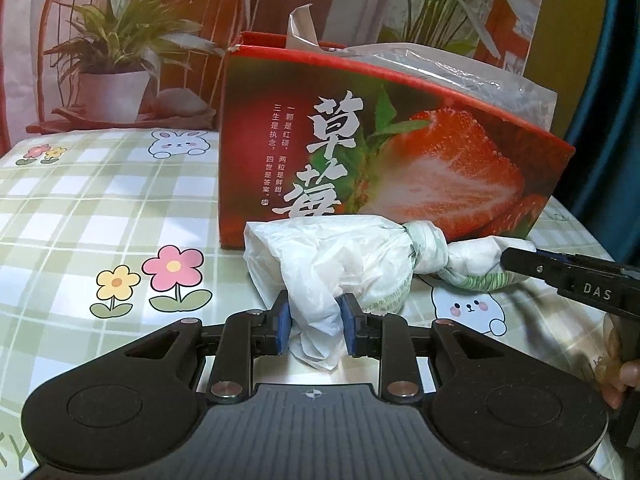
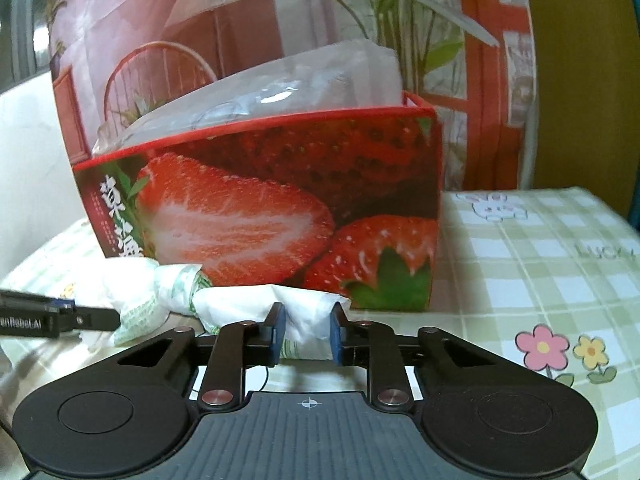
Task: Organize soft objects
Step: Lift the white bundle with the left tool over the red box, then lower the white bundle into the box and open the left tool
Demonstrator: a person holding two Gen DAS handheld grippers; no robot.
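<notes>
A white plastic bag [image 1: 340, 256] with a knot in its middle lies on the checked tablecloth in front of a red strawberry box [image 1: 400, 152]. My left gripper [image 1: 314, 326] is shut on the bag's loose left end, its blue pads pressing the crumpled plastic. In the right wrist view my right gripper [image 2: 306, 334] is shut on the other end of the same bag [image 2: 240, 304], past the knot [image 2: 184, 284]. The right gripper's black finger [image 1: 560, 276] reaches in from the right in the left wrist view. The left gripper [image 2: 60, 318] shows at the left edge.
The strawberry box [image 2: 280, 208] holds clear plastic packaging [image 2: 280, 92] that rises over its rim. A checked tablecloth [image 1: 100, 200] with flower and rabbit prints covers the table. A printed backdrop with plants stands behind. A person's fingers [image 1: 618, 380] show at the right edge.
</notes>
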